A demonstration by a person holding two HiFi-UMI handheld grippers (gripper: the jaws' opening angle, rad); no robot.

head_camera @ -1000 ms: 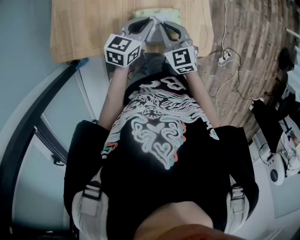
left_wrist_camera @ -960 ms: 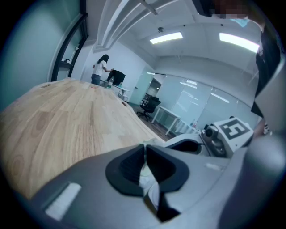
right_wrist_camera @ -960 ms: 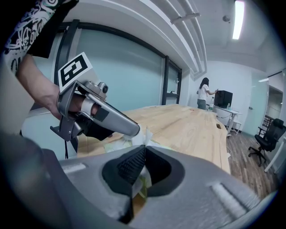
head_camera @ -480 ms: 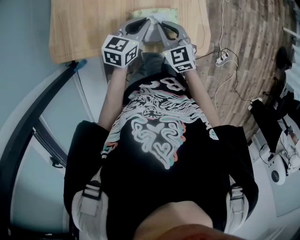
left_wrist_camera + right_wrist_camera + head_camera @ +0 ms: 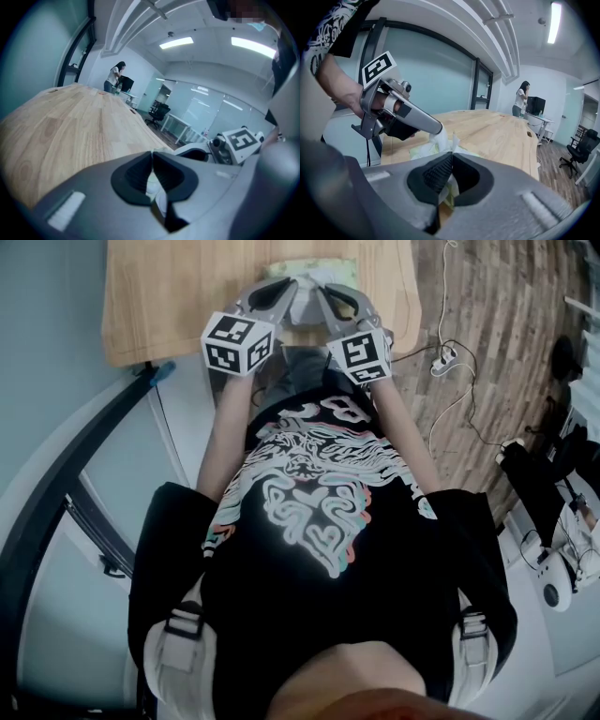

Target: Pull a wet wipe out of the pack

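Observation:
The pale green wet wipe pack (image 5: pixel 330 265) lies on the wooden table (image 5: pixel 178 296) near its front edge. In the head view both grippers meet over it. My left gripper (image 5: pixel 298 292) is shut on a white wet wipe (image 5: pixel 443 136) that stands up out of the pack (image 5: pixel 420 151). The right gripper view shows that left gripper (image 5: pixel 437 128) pinching the wipe's top. My right gripper (image 5: pixel 451 155) is shut, with the pack's greenish film caught between its jaws. In the left gripper view the white wipe (image 5: pixel 153 185) shows between the shut jaws of my left gripper (image 5: pixel 152 154).
The table stretches far ahead with bare wood. Cables and a plug strip (image 5: pixel 448 354) lie on the plank floor at the right. A glass wall with a dark frame (image 5: pixel 66 493) is at the left. A person (image 5: pixel 520 100) stands far off by a desk.
My left gripper has edged slightly to the left. The right gripper and the pack have stayed where they were.

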